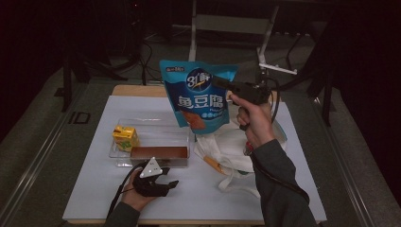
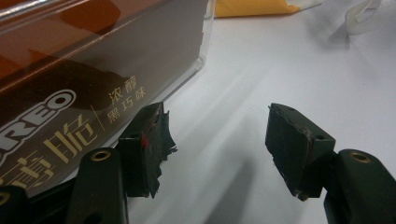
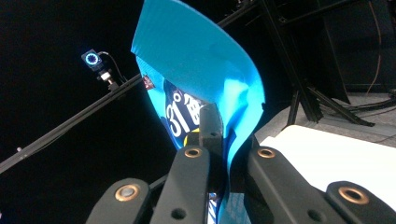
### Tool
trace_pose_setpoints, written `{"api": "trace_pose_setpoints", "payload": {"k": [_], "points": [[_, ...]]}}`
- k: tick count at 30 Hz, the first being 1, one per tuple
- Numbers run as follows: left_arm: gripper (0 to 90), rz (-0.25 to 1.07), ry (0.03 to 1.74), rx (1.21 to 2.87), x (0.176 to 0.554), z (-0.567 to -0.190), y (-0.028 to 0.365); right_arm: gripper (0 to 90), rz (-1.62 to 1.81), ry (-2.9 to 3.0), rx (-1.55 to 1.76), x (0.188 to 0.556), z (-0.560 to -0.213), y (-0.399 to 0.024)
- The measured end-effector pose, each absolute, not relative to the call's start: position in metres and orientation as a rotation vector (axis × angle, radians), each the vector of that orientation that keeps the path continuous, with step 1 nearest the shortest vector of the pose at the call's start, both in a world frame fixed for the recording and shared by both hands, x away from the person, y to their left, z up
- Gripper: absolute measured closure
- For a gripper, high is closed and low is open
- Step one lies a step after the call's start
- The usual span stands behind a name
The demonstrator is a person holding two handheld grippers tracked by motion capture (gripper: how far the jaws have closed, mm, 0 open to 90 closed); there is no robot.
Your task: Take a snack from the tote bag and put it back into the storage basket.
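A blue snack bag (image 1: 198,94) hangs in the air above the back of the table, its upper right edge pinched by my right gripper (image 1: 222,84), which is shut on it. In the right gripper view the bag (image 3: 196,60) rises from between the closed jaws of that gripper (image 3: 224,144). Low over the table's front, my left gripper (image 1: 165,182) stands open and holds nothing. In the left gripper view its fingertips (image 2: 219,140) are spread over bare white surface, just right of a clear plastic box (image 2: 201,51).
The clear box (image 1: 184,127) holds a yellow drink carton (image 1: 125,137) and a brown biscuit pack (image 1: 158,152). A white cloth bag (image 1: 227,146) with an orange item (image 1: 213,164) lies right of it. A white sheet (image 1: 94,189) covers the table.
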State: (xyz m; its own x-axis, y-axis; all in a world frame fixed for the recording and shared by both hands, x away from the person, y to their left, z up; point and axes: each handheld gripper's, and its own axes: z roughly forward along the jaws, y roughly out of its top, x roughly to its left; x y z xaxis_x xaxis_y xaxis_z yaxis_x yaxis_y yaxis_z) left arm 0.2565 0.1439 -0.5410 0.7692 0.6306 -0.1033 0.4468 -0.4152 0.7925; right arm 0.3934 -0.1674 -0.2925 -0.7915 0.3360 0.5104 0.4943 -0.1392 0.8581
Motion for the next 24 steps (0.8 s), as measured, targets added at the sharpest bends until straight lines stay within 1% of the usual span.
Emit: {"api": "trace_pose_setpoints", "payload": {"k": [8,24], "points": [[38.7,0.261,0.805,2.078,0.257,-0.541,0.144,89.1,-2.059,-1.983,-0.951,0.395,-0.291,-0.153],[38.6,0.258,0.807,2.073,0.257,-0.541,0.145,89.1,-2.038,-1.982,-0.936,0.400,-0.299,-0.131]]}}
